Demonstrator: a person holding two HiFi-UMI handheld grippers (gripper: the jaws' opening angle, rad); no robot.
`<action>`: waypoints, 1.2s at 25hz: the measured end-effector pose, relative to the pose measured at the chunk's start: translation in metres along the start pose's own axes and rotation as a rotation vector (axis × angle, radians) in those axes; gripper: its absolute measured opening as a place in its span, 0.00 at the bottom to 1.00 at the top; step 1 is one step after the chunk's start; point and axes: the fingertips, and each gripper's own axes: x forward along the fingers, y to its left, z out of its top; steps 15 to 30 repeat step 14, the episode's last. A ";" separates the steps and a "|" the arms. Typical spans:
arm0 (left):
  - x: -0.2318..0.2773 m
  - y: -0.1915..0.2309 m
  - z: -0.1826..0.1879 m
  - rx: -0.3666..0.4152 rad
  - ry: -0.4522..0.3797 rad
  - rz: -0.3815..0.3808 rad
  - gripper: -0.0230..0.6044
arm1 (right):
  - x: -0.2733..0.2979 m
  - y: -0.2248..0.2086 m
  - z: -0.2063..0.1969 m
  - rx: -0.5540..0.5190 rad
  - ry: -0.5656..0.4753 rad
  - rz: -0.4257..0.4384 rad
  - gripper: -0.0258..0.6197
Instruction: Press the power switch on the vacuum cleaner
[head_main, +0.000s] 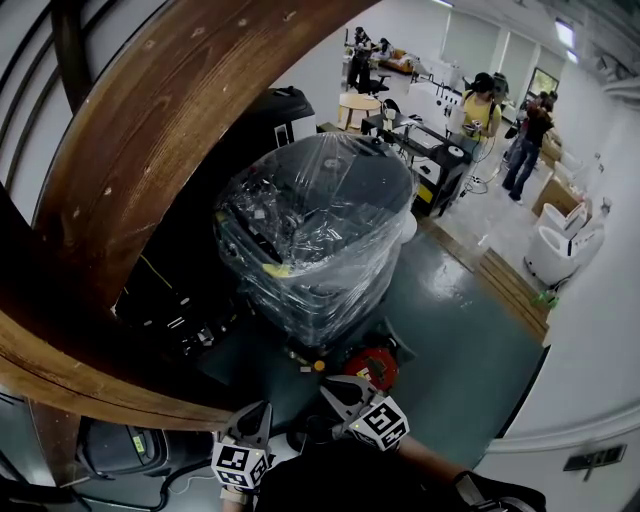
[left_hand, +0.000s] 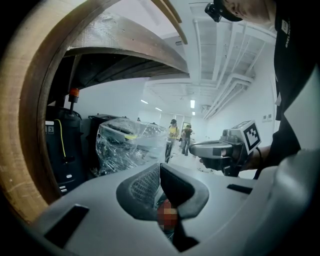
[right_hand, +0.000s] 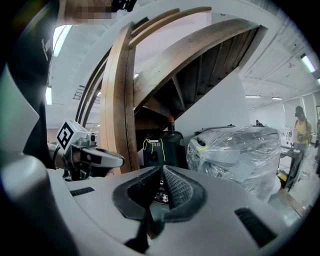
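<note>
A red and black vacuum cleaner (head_main: 372, 366) sits on the dark floor at the foot of a plastic-wrapped machine (head_main: 318, 232). I cannot make out its power switch. My right gripper (head_main: 340, 386) hovers just left of and above the red body, jaws together with nothing between them. My left gripper (head_main: 262, 412) is held lower left, apart from the vacuum, jaws also together. In the right gripper view my right gripper (right_hand: 161, 170) points toward the wrapped machine (right_hand: 235, 152). The left gripper view has my left gripper (left_hand: 160, 168) aimed at the same wrapped machine (left_hand: 131, 145).
A curved wooden stair beam (head_main: 150, 150) arches over the left. Black cases (head_main: 185, 300) stand left of the wrapped machine, and a grey device (head_main: 120, 450) lies at lower left. Several people (head_main: 480, 105) stand far off by desks. A white wall (head_main: 590, 360) borders the right.
</note>
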 end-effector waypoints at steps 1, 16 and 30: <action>-0.001 -0.001 0.000 -0.002 -0.002 -0.001 0.06 | -0.001 0.001 -0.001 -0.001 0.000 0.000 0.10; -0.016 -0.006 -0.008 -0.023 -0.014 0.006 0.06 | -0.008 0.009 -0.006 0.017 0.002 -0.002 0.10; -0.016 -0.006 -0.008 -0.023 -0.014 0.006 0.06 | -0.008 0.009 -0.006 0.017 0.002 -0.002 0.10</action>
